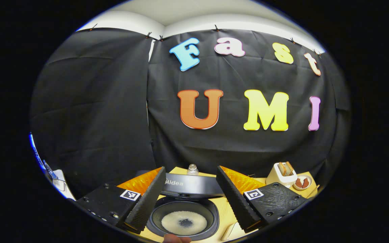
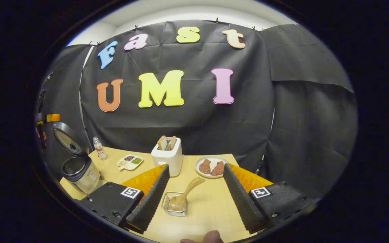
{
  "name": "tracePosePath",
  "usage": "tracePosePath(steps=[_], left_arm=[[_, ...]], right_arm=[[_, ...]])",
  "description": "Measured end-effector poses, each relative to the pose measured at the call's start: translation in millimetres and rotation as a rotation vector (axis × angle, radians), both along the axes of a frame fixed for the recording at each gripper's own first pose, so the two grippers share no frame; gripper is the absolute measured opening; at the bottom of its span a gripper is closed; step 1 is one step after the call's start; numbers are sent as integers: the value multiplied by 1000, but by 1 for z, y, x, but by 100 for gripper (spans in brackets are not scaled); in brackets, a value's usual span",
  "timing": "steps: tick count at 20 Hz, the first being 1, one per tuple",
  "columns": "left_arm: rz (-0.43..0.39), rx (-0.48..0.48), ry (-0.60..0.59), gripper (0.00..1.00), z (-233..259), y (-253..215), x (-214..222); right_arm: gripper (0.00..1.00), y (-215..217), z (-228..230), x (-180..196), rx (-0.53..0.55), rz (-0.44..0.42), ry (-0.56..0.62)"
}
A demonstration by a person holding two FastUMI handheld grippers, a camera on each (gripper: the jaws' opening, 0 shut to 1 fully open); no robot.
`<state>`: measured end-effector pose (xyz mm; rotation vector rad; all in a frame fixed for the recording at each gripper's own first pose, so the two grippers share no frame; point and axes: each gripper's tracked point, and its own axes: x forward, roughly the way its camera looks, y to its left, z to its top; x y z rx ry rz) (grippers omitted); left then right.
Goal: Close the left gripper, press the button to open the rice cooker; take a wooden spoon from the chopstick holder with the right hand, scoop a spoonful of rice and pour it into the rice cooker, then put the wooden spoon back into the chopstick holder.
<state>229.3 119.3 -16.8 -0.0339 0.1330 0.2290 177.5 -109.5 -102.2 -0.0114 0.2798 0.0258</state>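
Left gripper view, from left to right: the left tool (image 1: 190, 197) hangs above the rice cooker (image 1: 184, 216) with its fingers (image 1: 147, 200) spread wide and nothing between them. The cooker's lid (image 1: 189, 185) stands raised behind the pot. The inner pot is exposed — a layer of rice (image 1: 183, 222) covers its bottom, with a dark patch at the centre. A small clear bottle (image 1: 192, 169) stands behind the lid. Farther right on the wooden counter (image 1: 226, 211) stand a white toaster (image 1: 282, 173) holding bread slices and, just beside it, a plate (image 1: 303, 182) of reddish pieces.

Right gripper view, from left to right: the rice cooker (image 2: 79, 170) sits at the counter's (image 2: 211, 206) left edge with its lid (image 2: 67, 139) tilted up. The bottle (image 2: 99, 147) stands beside it, then a small divided dish (image 2: 130, 162) of condiments, then the toaster (image 2: 167, 155) with two bread slices, then the plate (image 2: 212, 166) carrying two reddish pieces. The right tool (image 2: 196, 190) is fully spread and grips nothing. Between its fingers (image 2: 152, 199), lower on the counter, stands the wire chopstick holder (image 2: 175, 204). The wooden spoon (image 2: 184, 195) rests in it — bowl down in the holder, handle leaning up and to the right. The spoon is clear of both fingers.
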Motion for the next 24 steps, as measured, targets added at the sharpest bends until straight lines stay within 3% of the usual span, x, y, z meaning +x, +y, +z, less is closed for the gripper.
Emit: tracePosePath(steps=[4, 5, 7, 8, 9, 10, 14, 18, 21, 22, 23, 24], left_arm=[[29, 26, 2, 90, -1, 1, -27], [42, 42, 7, 96, -3, 1, -35], [59, 64, 18, 96, -6, -3, -51], [61, 67, 18, 89, -6, -7, -57], [68, 67, 16, 89, -5, -12, -65], [80, 61, 12, 96, -4, -17, -71], [117, 39, -11, 96, -8, -38, -87], [94, 3, 39, 96, -22, -57, -92], [98, 7, 50, 96, -22, -60, -93], [102, 5, 56, 96, -23, -61, -94], [105, 4, 62, 96, -25, -63, -94], [109, 4, 68, 96, -27, -64, -94]], right_arm=[[100, 9, -27, 10, -7, 52, 58], [100, 9, -35, 12, -11, 60, 73], [100, 11, -57, 17, -20, 77, 125], [100, 11, -67, 20, -6, 83, 145], [100, 12, -76, 22, 18, 89, 165], [100, 13, -86, 26, 46, 95, 185], [100, 18, -125, 55, 139, 91, 244], [99, 18, -165, 83, 228, 74, 320], [90, 27, -189, 93, 285, 107, 397], [82, 29, -194, 97, 298, 117, 408], [82, 30, -197, 100, 305, 120, 416], [71, 31, -200, 103, 313, 120, 420]])
